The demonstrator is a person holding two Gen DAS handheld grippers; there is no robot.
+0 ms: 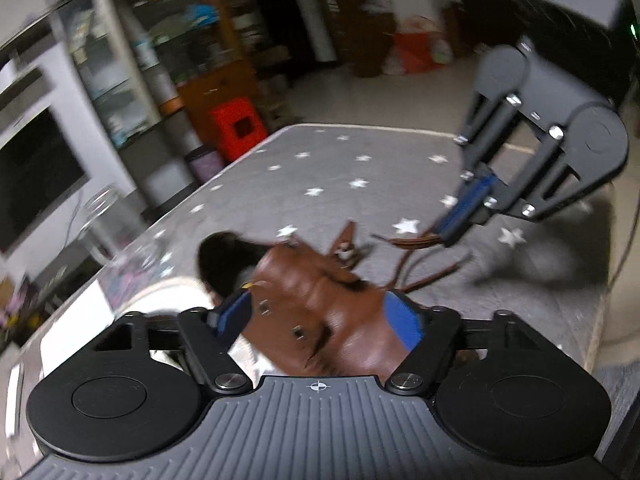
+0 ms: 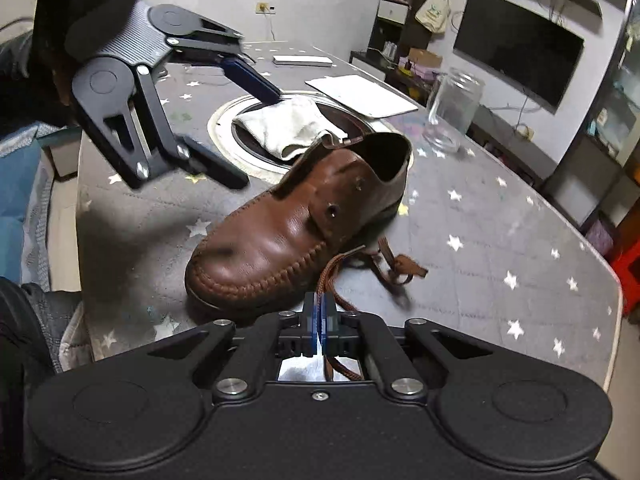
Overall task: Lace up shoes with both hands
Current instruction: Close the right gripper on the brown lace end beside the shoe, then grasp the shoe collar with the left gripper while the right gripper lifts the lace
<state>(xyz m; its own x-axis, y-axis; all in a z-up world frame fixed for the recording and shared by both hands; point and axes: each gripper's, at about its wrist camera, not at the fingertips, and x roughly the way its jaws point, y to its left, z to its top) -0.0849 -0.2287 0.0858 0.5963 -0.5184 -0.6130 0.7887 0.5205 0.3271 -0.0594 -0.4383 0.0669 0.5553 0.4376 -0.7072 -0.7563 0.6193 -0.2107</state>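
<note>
A brown leather shoe lies on the grey star-patterned cloth, toe toward the right wrist camera. Its brown lace trails off the side of the shoe. My right gripper is shut on that lace, which runs in between the blue pads. The left wrist view shows the right gripper at the upper right, pinching the lace just off the shoe. My left gripper hovers open beside the shoe's tongue, clear of it. From its own camera the left gripper frames the blurred shoe.
Behind the shoe, a white cloth lies on a round dark inset. A glass jar, papers and a flat white box sit farther back. The table edge curves at right; a red stool stands beyond.
</note>
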